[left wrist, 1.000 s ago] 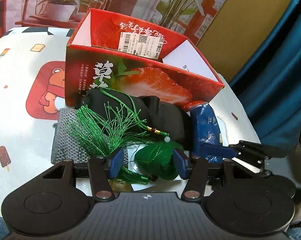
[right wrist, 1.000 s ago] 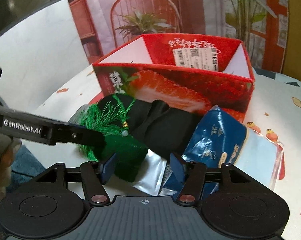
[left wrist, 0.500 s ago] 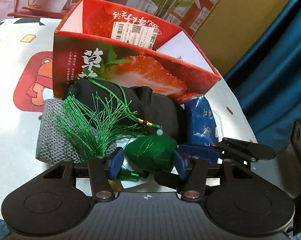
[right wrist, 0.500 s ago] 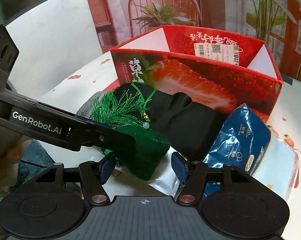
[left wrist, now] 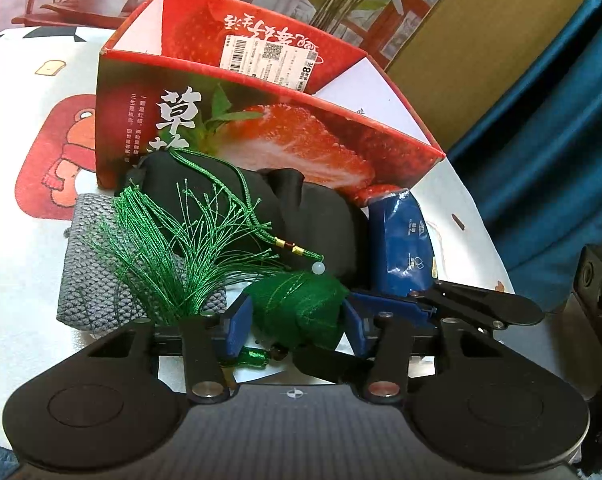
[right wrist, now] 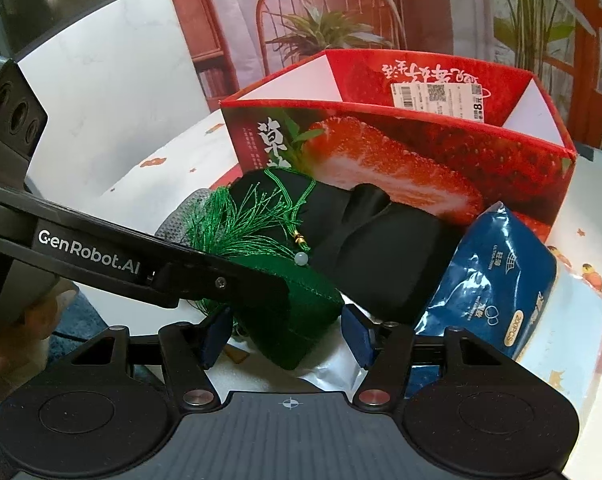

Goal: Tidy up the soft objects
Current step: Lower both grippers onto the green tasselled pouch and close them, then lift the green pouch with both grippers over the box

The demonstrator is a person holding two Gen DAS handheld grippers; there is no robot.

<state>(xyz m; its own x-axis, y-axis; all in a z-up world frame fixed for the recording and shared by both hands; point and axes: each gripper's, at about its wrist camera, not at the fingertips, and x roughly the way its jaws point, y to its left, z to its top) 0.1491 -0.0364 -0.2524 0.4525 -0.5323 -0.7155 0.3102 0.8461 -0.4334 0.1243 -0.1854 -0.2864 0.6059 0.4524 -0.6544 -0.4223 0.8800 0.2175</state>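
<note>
Left gripper (left wrist: 297, 318) pads flank, apparently touch, the green pouch (left wrist: 301, 308); right gripper (right wrist: 287, 330) open around it. Box (left wrist: 237, 120) at twelve o'clock. Risk: tassel (left wrist: 173, 248) may snag the knitted cloth (left wrist: 101, 280).

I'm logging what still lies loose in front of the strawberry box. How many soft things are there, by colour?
Green: 1, tasselled sachet
Black: 1, cloth bundle
Grey: 1, knitted piece
Blue: 1, tissue pack
Total: 4, none yet inside the red box.
</note>
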